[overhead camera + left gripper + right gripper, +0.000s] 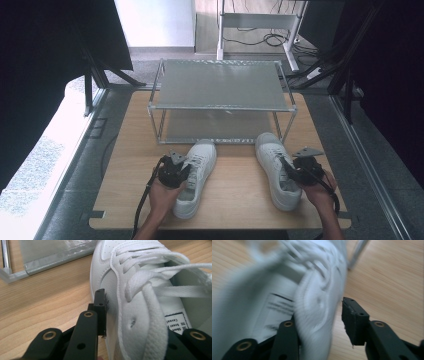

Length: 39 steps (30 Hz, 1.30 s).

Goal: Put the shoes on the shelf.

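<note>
Left shoe [197, 176]: white, lower centre of high view, on table [235, 195]. Left gripper [181, 172] clamps its side wall, one jaw outside, one inside the opening.
Right shoe [276, 167]: lower right. Right gripper [291, 171] straddles its side wall; outer jaw stands clear, not gripping.
Rack [222, 100]: metal, upper centre, behind both shoes.

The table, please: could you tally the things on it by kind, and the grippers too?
White shoes: 2, left shoe and right shoe
Metal racks: 1, rack
Grippers: 2, left gripper and right gripper
Total: 5
</note>
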Each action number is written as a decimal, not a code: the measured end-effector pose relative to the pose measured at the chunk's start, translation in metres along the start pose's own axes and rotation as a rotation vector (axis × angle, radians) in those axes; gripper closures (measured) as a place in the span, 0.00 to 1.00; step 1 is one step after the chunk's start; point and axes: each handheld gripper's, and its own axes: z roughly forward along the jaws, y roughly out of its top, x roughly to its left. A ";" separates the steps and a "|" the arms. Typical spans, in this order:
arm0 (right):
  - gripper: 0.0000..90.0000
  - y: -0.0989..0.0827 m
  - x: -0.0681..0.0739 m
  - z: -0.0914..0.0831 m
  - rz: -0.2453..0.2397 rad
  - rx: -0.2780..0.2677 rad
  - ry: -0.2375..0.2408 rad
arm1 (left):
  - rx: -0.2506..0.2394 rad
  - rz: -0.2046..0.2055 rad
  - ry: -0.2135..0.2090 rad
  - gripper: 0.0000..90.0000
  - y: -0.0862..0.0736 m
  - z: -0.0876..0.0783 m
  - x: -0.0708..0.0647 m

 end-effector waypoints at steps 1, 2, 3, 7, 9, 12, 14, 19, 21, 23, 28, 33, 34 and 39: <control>0.74 0.002 0.000 0.002 -0.004 0.004 -0.001 | -0.001 -0.003 -0.002 0.85 0.000 0.000 0.000; 0.76 0.005 -0.001 0.002 -0.003 0.006 0.009 | -0.003 -0.005 -0.004 0.85 0.000 0.000 0.001; 0.78 0.006 -0.001 0.003 0.001 0.010 0.016 | -0.003 -0.006 -0.005 0.85 0.000 0.000 0.001; 0.86 0.004 -0.006 0.005 0.064 0.011 0.034 | -0.005 -0.010 -0.007 0.85 -0.001 0.000 0.001; 0.91 0.002 -0.007 0.004 0.076 0.005 0.028 | -0.007 -0.015 -0.012 0.86 -0.001 0.000 0.002; 0.94 0.000 -0.009 0.004 0.098 -0.009 0.029 | -0.011 -0.020 -0.018 0.86 -0.001 -0.001 0.003; 0.95 -0.001 -0.011 0.004 0.118 -0.019 0.040 | -0.018 -0.025 -0.027 0.87 -0.001 -0.001 0.005; 0.95 -0.007 -0.018 0.003 0.177 -0.064 0.099 | -0.035 -0.027 -0.045 0.89 -0.001 -0.003 0.007; 0.95 -0.008 -0.018 0.002 0.192 -0.083 0.134 | -0.038 -0.029 -0.051 0.89 -0.001 -0.003 0.008; 0.95 -0.008 -0.018 0.001 0.187 -0.094 0.148 | -0.042 -0.034 -0.065 0.90 -0.002 -0.004 0.010; 0.95 -0.011 -0.019 -0.001 0.204 -0.124 0.166 | -0.067 -0.066 -0.104 0.91 -0.003 -0.007 0.017; 0.95 -0.017 -0.023 -0.010 0.243 -0.183 0.224 | -0.129 -0.086 -0.151 0.91 -0.003 -0.019 0.024; 0.95 -0.017 -0.023 -0.013 0.246 -0.196 0.239 | -0.149 -0.093 -0.168 0.91 -0.003 -0.024 0.027; 0.95 -0.018 -0.024 -0.022 0.280 -0.257 0.290 | -0.236 -0.129 -0.237 0.91 -0.001 -0.041 0.036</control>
